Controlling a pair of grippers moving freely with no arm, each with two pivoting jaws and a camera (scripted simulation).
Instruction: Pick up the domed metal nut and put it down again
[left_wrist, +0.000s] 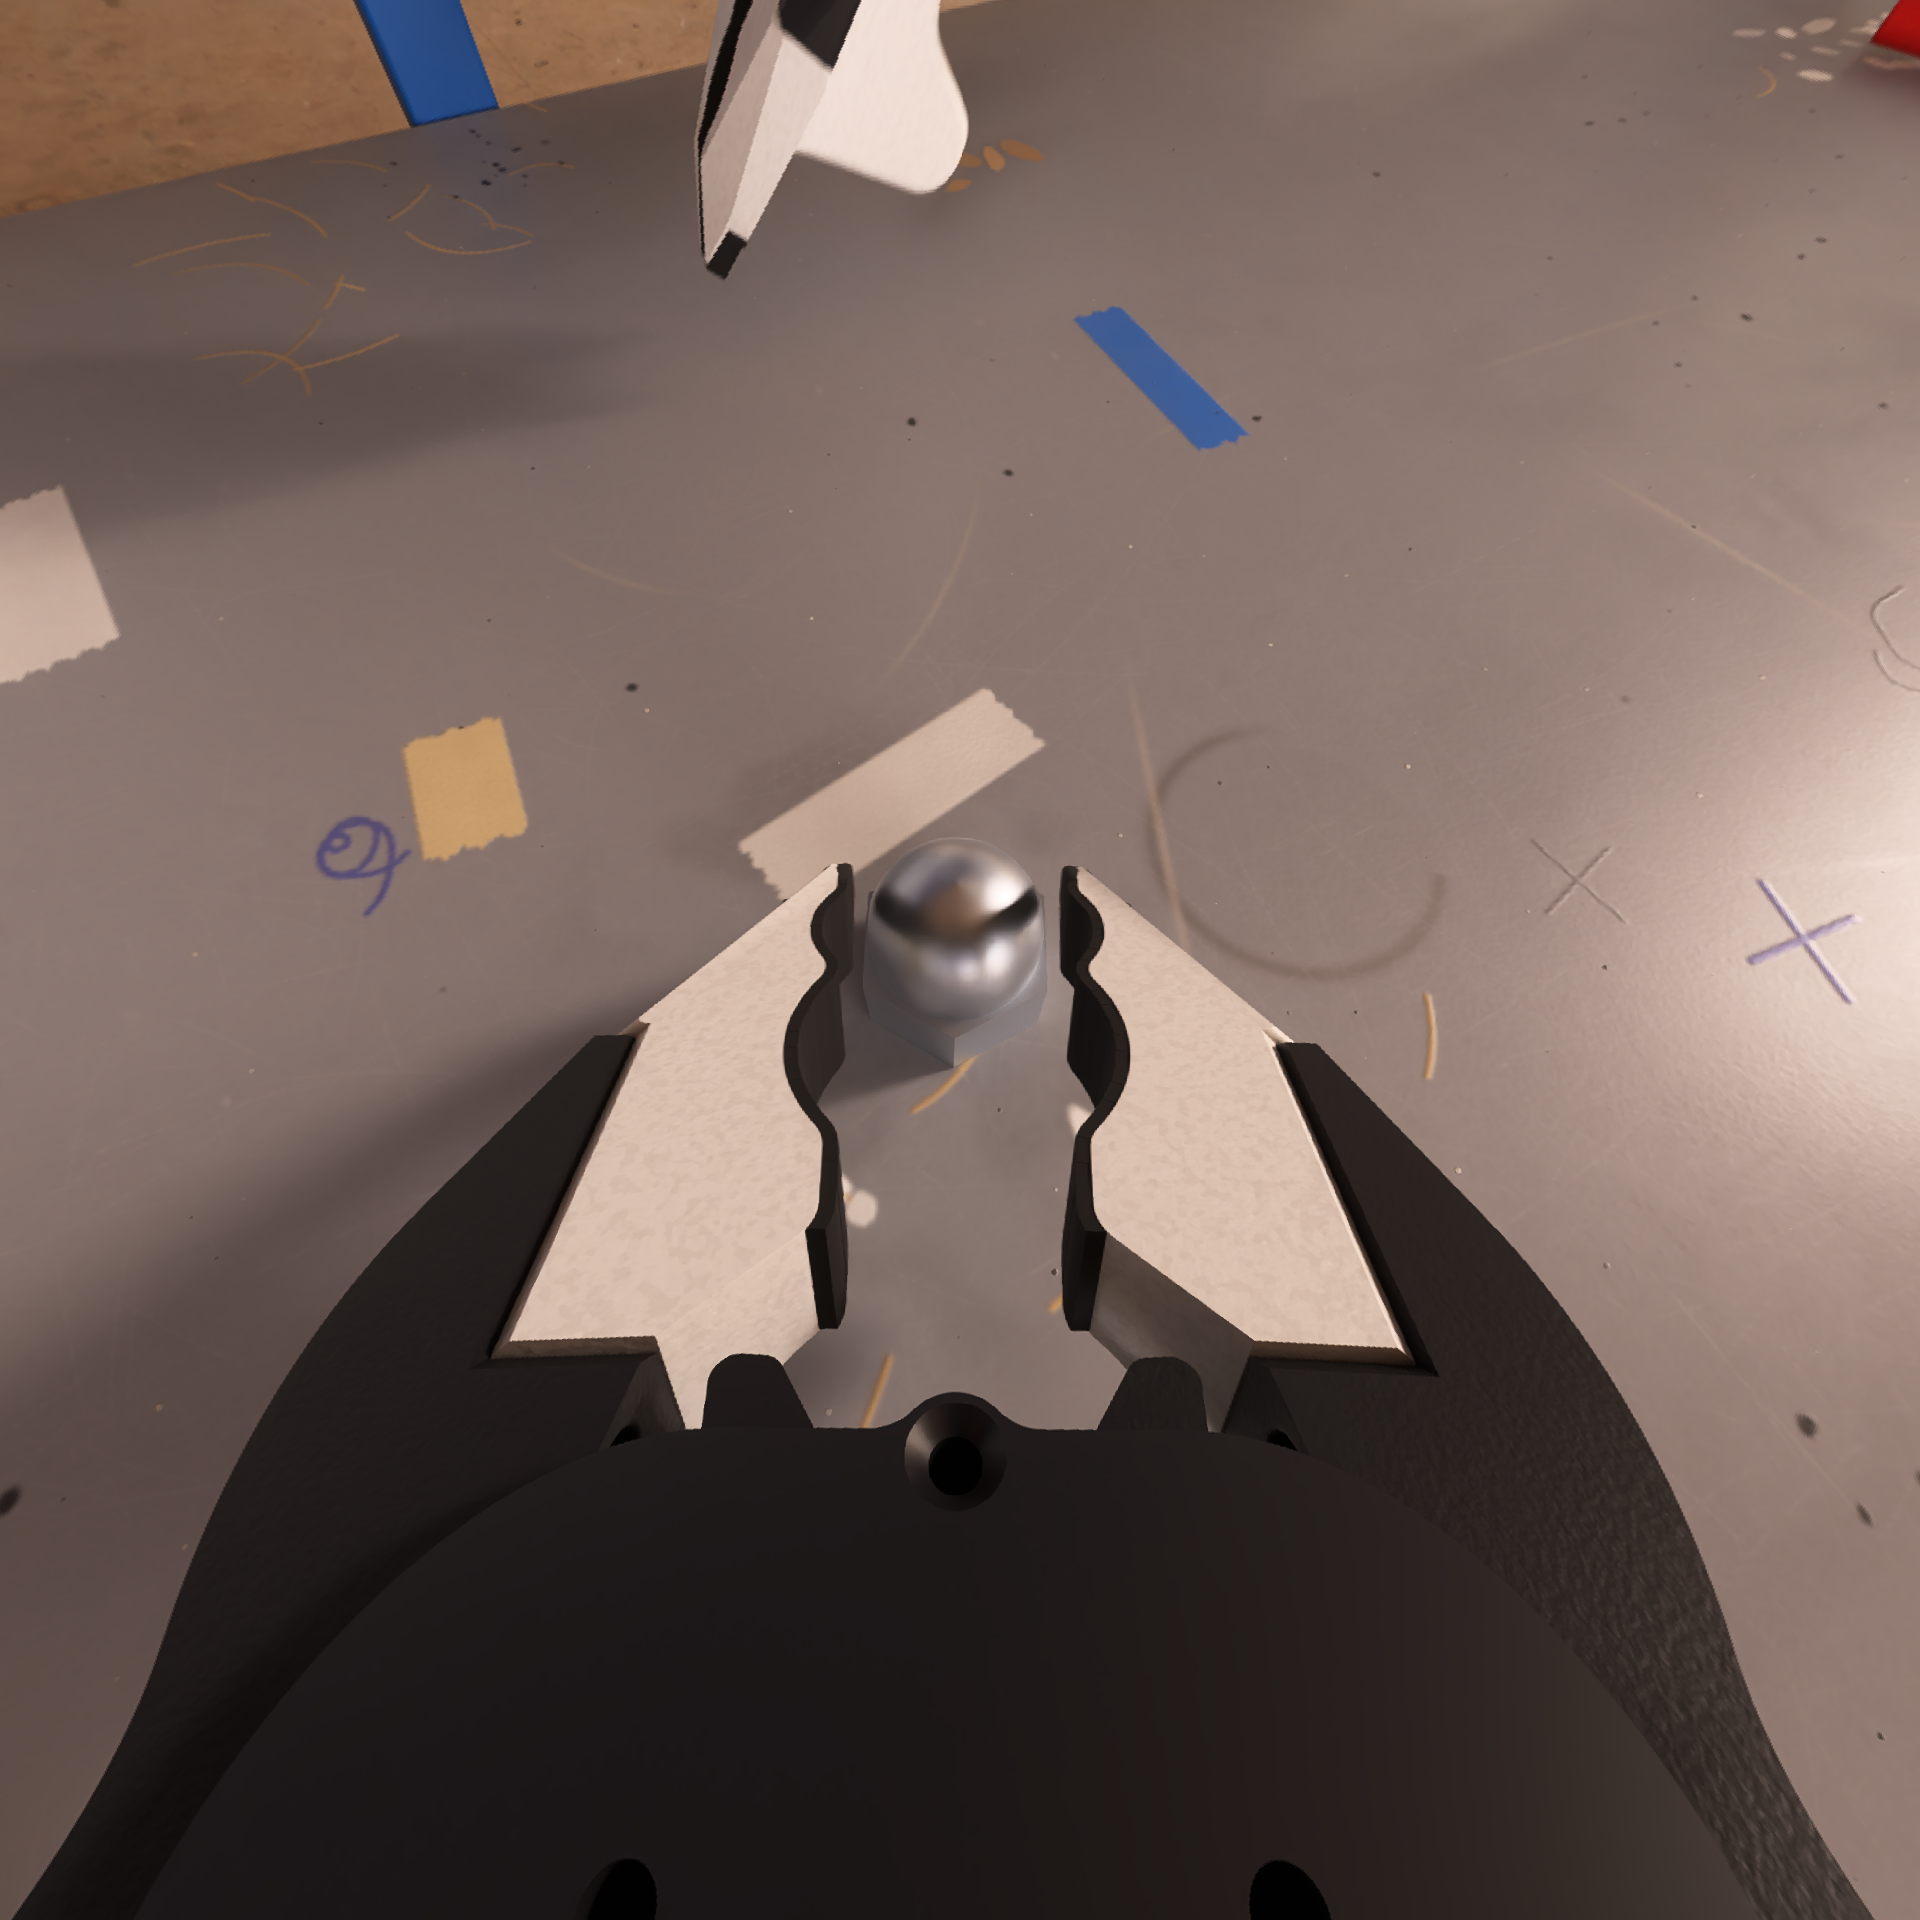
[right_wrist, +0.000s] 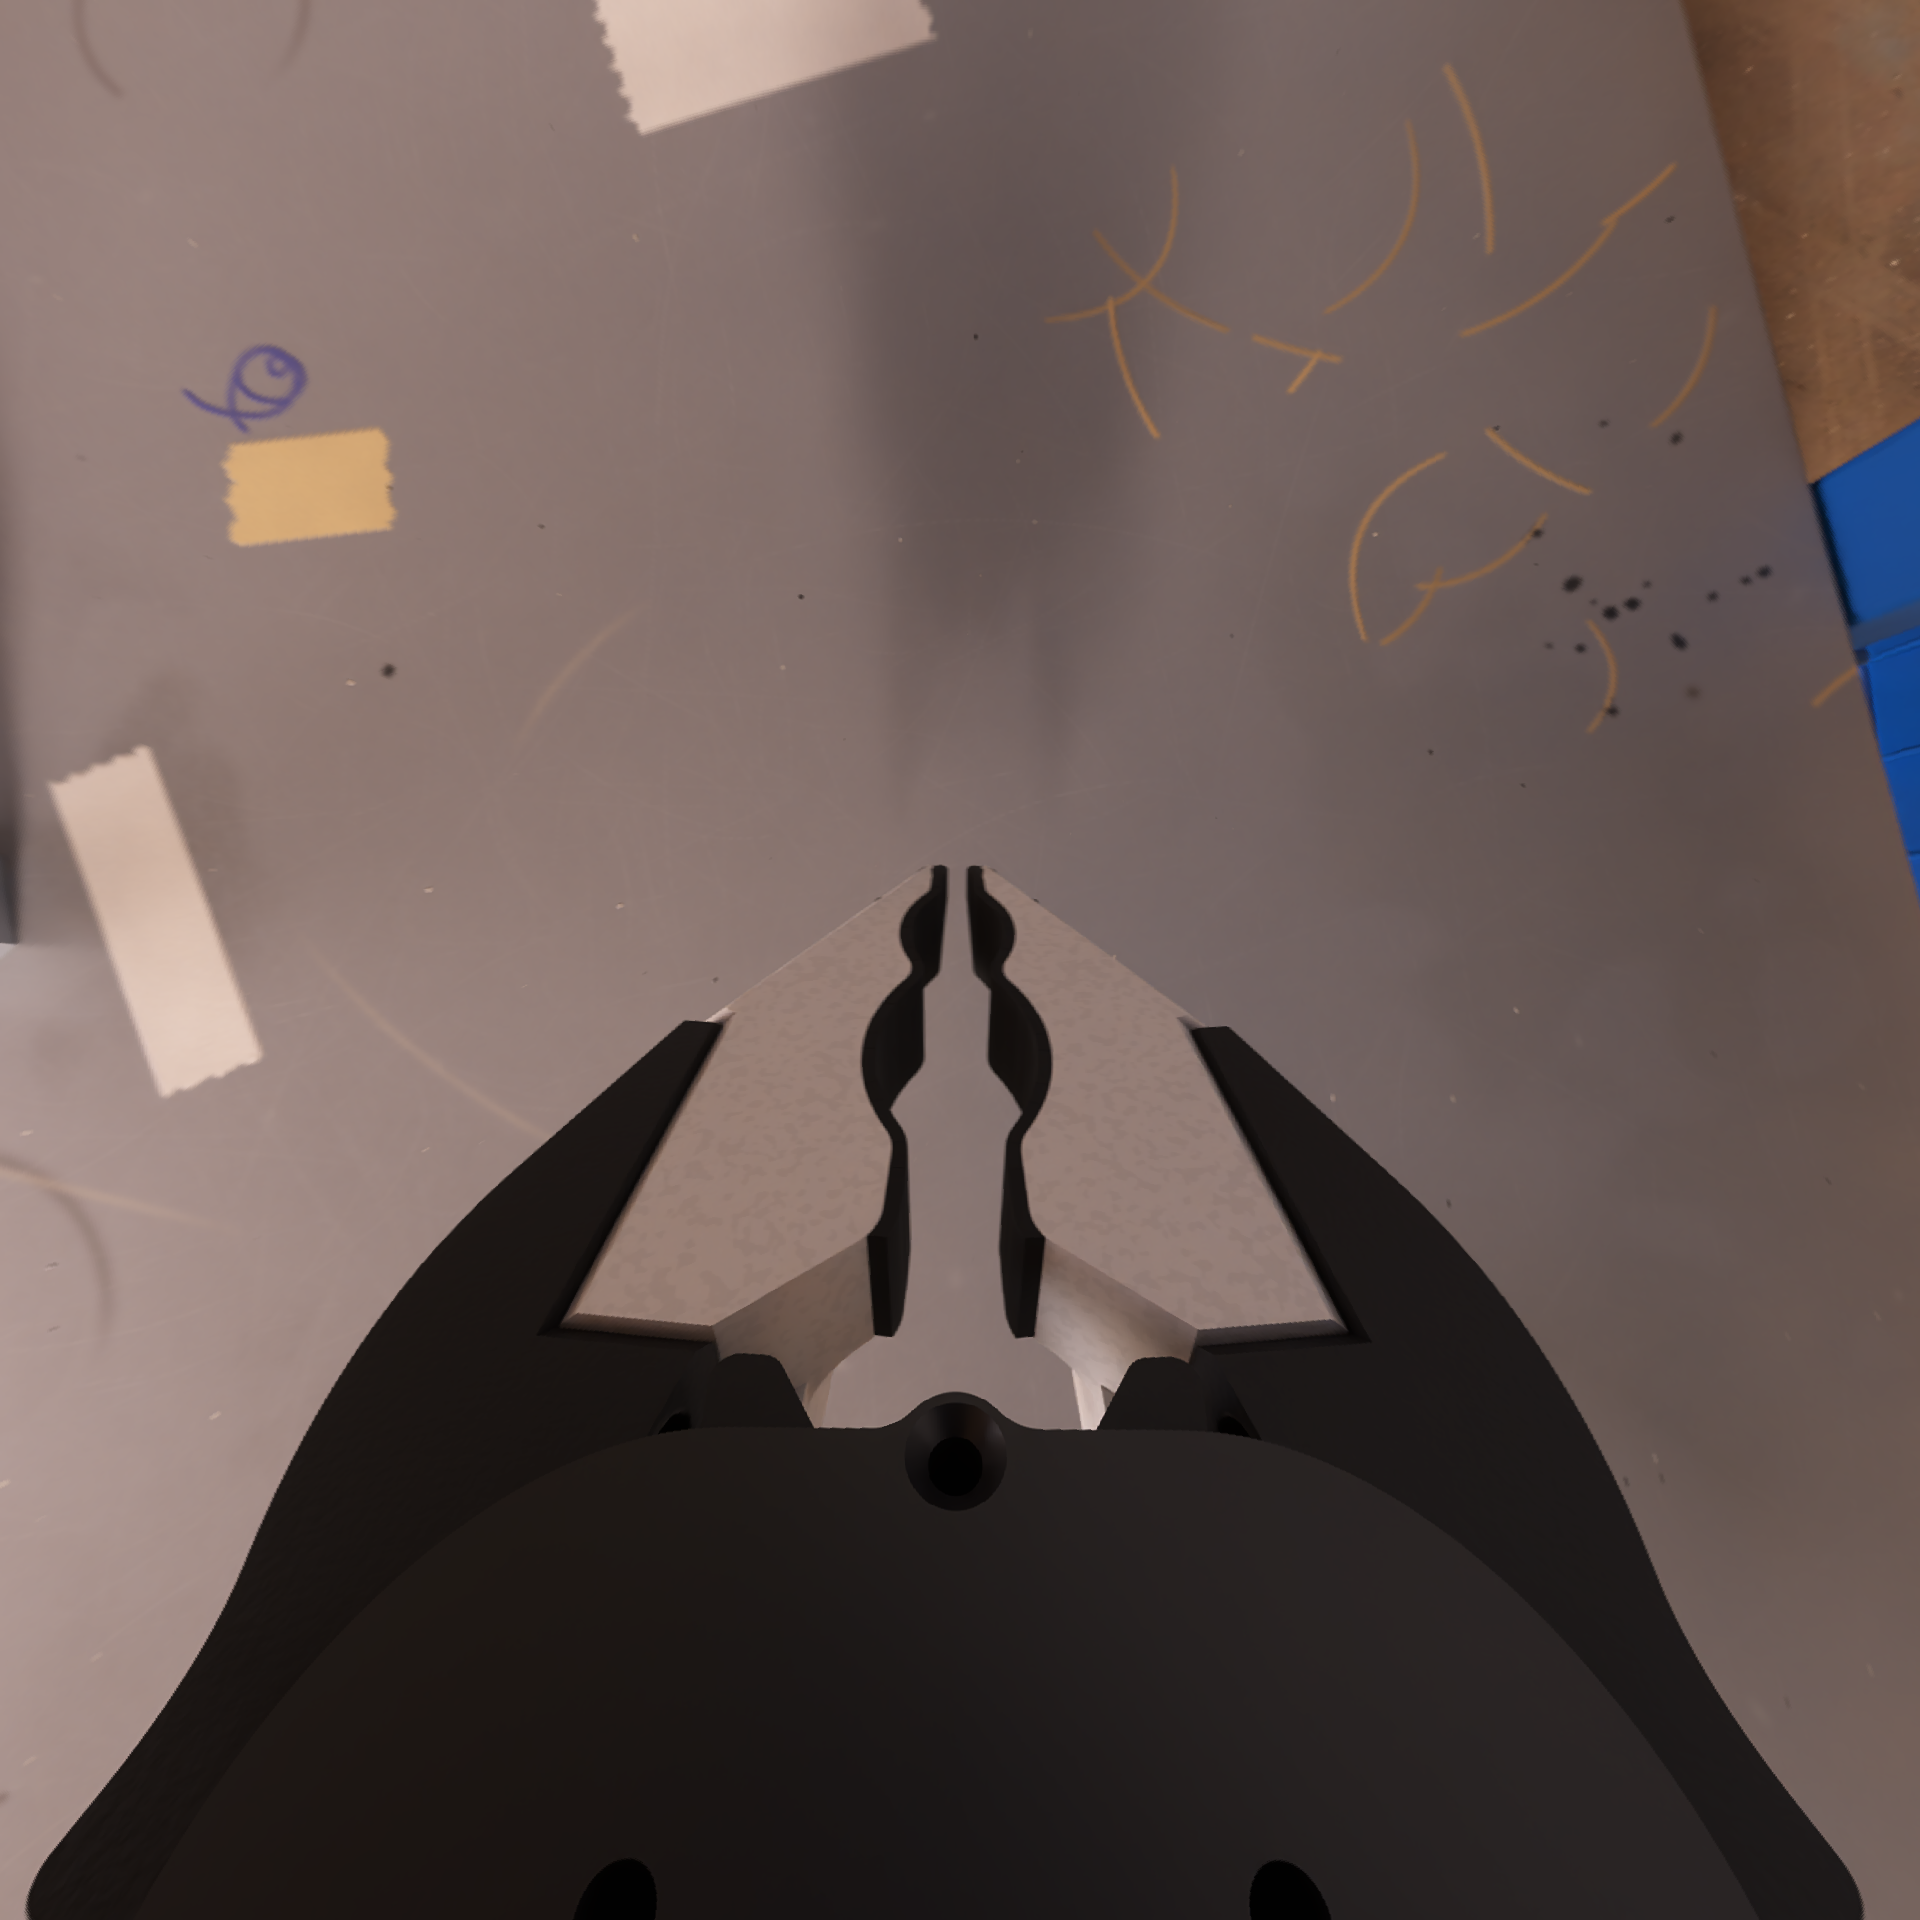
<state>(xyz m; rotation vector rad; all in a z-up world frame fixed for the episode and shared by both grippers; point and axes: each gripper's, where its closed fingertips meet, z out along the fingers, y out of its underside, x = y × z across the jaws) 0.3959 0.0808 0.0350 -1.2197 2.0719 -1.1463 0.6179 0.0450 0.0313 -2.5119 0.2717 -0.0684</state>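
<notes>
Left gripper: jaws spread wide, straddling the domed metal nut, with a visible gap on each side between nut and inner pads; nothing held. Nut: shiny, rounded cap over a hexagonal base, standing upright on the grey table, dome uppermost, placed between the fingertips near their ends. Just beyond the nut, a strip of white tape lies flat at an angle. Further items on the table in the left wrist view: a tan tape square with a blue pen scribble beside it, a blue tape strip well beyond the nut, a white tape piece at the left edge. Right gripper: jaws drawn nearly together, only a thin slit at the tips, gripping nothing, above bare table; it also appears in the left wrist view, far off at the top. Right wrist view lists the tan tape square, the scribble, two white tape pieces and orange curved scratches.
</notes>
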